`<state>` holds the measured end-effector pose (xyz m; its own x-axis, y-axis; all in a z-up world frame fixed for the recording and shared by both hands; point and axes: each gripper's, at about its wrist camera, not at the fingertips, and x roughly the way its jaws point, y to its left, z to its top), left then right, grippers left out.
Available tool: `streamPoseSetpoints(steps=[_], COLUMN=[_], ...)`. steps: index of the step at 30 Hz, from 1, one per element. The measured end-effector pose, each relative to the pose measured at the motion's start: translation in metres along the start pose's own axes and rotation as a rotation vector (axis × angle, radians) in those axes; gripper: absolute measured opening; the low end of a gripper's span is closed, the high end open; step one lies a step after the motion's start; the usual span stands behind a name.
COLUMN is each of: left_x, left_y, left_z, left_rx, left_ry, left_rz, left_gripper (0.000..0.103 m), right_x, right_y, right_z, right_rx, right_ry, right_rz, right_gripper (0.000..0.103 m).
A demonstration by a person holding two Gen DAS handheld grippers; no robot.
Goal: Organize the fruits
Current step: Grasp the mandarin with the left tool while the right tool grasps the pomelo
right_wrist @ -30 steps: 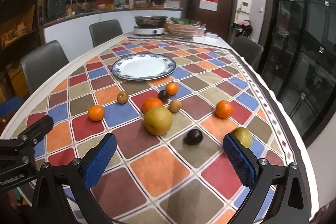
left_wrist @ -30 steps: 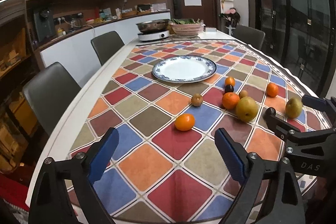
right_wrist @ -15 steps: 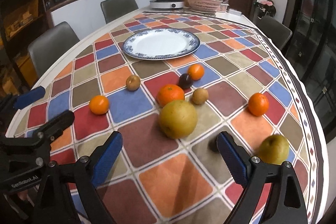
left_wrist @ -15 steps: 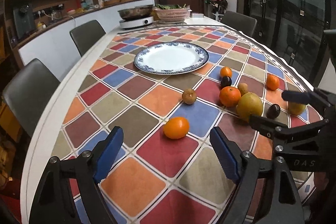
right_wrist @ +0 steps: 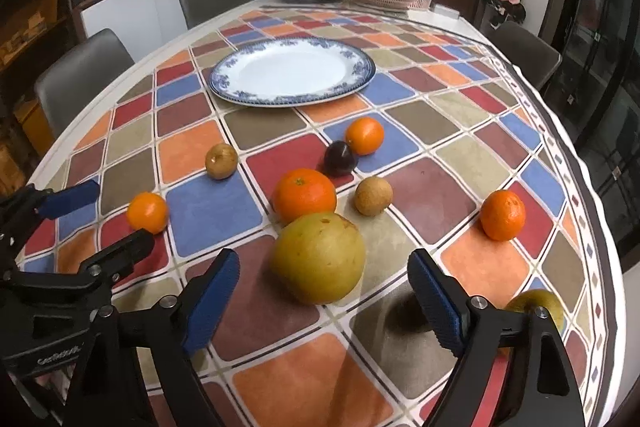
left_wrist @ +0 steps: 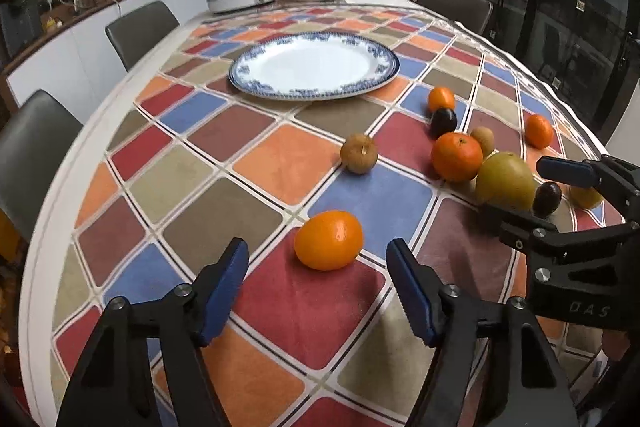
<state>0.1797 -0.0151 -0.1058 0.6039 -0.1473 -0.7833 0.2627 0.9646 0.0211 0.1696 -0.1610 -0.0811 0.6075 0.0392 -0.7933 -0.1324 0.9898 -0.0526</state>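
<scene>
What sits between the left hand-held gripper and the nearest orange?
Nothing visible. The left hand-held gripper, jaws just closing but empty, faces the orange across bare checked tablecloth.

Your left gripper [left_wrist: 318,269] has just been closing, jaws apart, with the small orange [left_wrist: 329,245] low in the frame, just beyond its tips, untouched. Your right gripper [left_wrist: 532,193] enters at right; plate [left_wrist: 280,89] upper centre.

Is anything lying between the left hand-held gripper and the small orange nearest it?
No. In the left wrist view, only bare tablecloth separates the left hand-held gripper from the small orange.
</scene>
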Motion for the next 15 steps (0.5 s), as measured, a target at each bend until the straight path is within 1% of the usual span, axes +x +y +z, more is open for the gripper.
streamPoseSetpoints(steps=[2, 4, 6, 12, 15], left_x=[0.004, 0.009, 0.013, 0.020, 0.021], left_y=[-0.001, -0.002, -0.003, -0.002, -0.001], left_z=[0.001, 0.002, 0.004, 0.007, 0.009], left_rx=[0.003, 0.010, 0.011, -0.027, -0.036], left_ry=[0.008, 0.018, 0.027, 0.059, 0.065], left_rz=[-0.006, -0.002, -0.003, -0.023, -0.021], left_gripper=[0.063, 0.061, 0.055, 0.040, 0.039], right_x=[0.003, 0.006, 0.010, 0.016, 0.018], right_y=[0.002, 0.001, -0.001, -0.005, -0.005], right_z=[-0.001, -0.001, -0.001, 0.004, 0.005], right_rx=[-0.020, -0.021, -0.010, 0.011, 0.013], right_ry=[0.004, 0.014, 0.027, 0.034, 0.043], right_rz=[-0.009, -0.003, 0.003, 0.013, 0.025], right_gripper=[0.084, 0.080, 0.077, 0.068, 0.064])
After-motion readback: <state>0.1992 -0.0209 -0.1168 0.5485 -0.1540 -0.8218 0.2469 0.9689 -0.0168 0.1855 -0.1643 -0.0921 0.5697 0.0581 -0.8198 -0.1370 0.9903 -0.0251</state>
